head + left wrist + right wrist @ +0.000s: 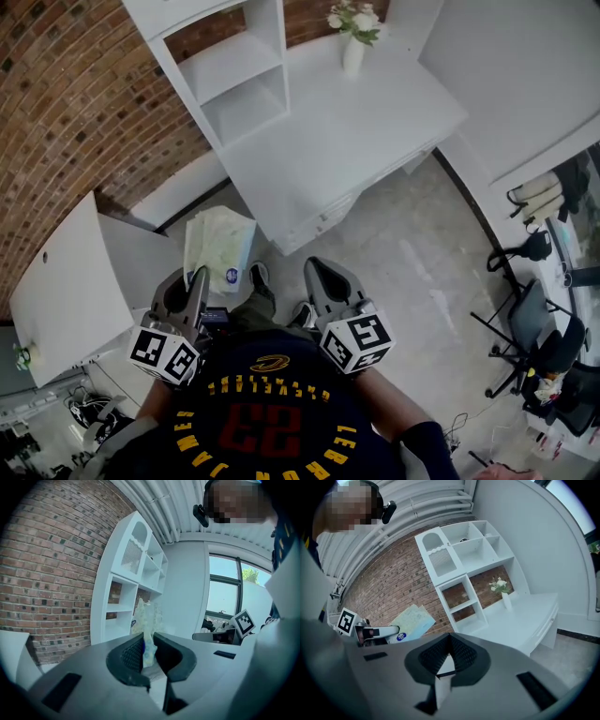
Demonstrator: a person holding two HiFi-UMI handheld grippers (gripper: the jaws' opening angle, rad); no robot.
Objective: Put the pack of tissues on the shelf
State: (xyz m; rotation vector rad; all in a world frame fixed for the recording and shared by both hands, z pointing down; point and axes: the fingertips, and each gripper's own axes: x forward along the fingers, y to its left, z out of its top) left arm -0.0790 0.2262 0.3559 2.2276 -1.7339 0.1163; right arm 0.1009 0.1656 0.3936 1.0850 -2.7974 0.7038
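The pack of tissues [219, 246] is a flat, pale green-and-white pack with a blue sticker. My left gripper [195, 276] is shut on its near edge and holds it out over the floor, short of the white desk [375, 131]. In the left gripper view the pack [149, 620] stands on edge between the pads, with the white shelf unit [133, 583] beyond it. The shelf unit [234, 80] stands on the desk against the brick wall, and its compartments look bare. My right gripper [321, 274] is shut and holds nothing. The right gripper view shows the pack [411, 619] off to its left.
A white vase of flowers [353, 39] stands on the desk beside the shelf unit. A white cabinet [66, 281] is at my left. Black office chairs [534, 323] stand on the grey floor at the right. Shoes [84, 408] lie at the lower left.
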